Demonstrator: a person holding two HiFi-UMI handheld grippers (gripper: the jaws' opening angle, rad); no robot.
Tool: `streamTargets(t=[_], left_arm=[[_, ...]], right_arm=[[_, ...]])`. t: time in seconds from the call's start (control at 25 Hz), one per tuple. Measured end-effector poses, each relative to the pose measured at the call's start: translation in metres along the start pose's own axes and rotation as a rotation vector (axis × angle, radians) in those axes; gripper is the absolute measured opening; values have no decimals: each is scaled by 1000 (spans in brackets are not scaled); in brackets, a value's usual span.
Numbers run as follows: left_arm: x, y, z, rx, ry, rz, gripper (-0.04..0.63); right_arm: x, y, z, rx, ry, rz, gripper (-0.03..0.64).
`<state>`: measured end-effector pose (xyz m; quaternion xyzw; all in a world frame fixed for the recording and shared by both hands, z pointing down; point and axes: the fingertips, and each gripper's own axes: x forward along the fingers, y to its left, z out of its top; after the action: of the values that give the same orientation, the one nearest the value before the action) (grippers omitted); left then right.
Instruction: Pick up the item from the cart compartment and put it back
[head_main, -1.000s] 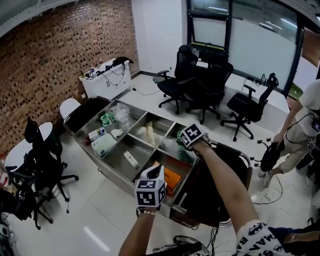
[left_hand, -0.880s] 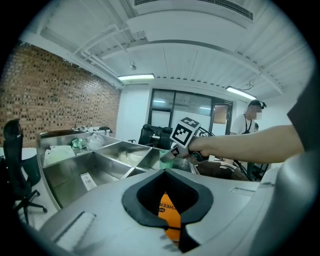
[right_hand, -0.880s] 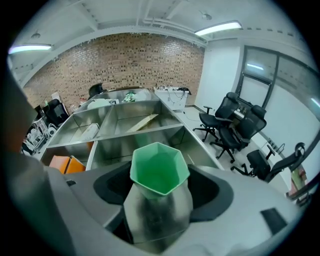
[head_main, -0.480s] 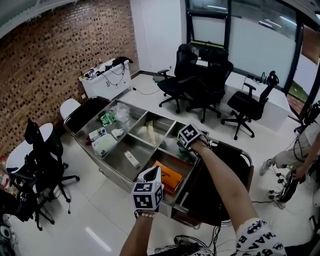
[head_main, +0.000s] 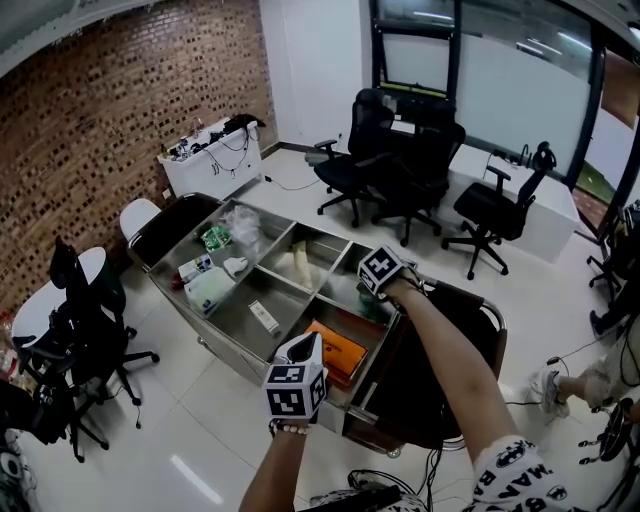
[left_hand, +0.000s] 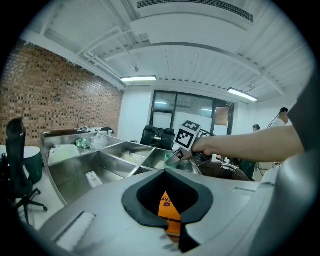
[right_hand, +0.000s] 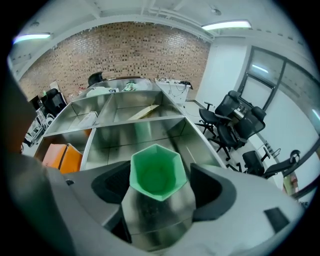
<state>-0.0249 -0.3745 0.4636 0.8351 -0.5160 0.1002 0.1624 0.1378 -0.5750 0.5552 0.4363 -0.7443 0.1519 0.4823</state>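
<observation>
One cup (perhaps loose) between just-widened jaws of right hand-held gripper

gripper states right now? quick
Left gripper: jaws closed, holding nothing.
Right gripper: jaws have just been opening; green cup sits between them, and the grip looks released.
</observation>
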Motion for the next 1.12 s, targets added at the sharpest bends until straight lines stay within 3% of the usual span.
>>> streamTargets(t=[0.32, 0.72, 0.76, 0.92, 1.12], left_arm=[[-3, -3, 3, 9, -7, -9, 2], [-12, -11, 3, 23, -31, -59, 2], [-15, -12, 3, 23, -36, -66, 2], [-30, -16, 2, 24, -54, -101, 2], [-56, -17, -2, 26, -93, -130, 2]], right_arm=[[-30, -10, 12, 17, -76, -9, 379], [-119, -8, 32, 196, -385, 45, 377], [-134, -6, 33, 216, -433, 40, 346], [-203, 9, 29, 242, -631, -43, 16], [-271, 50, 5, 229, -782, -125, 0]])
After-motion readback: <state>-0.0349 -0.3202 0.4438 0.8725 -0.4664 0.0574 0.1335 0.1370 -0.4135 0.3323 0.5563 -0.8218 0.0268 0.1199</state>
